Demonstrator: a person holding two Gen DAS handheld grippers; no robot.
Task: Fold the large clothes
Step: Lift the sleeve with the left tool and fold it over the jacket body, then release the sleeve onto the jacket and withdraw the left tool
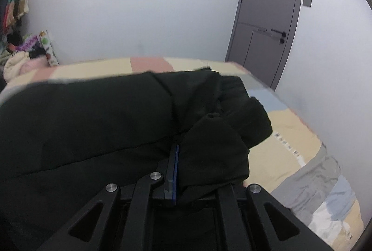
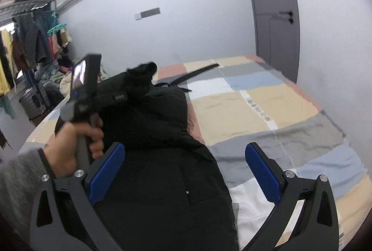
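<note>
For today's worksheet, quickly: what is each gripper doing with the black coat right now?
Left gripper: closed, holding a fold of the black coat.
Right gripper: open, holding nothing; its fingers hang apart above the coat.

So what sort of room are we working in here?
Most likely a bedroom in a home: the black coat lies on a bed with a patchwork cover, clothes hang on a rack by the wall, and there is a grey door.
</note>
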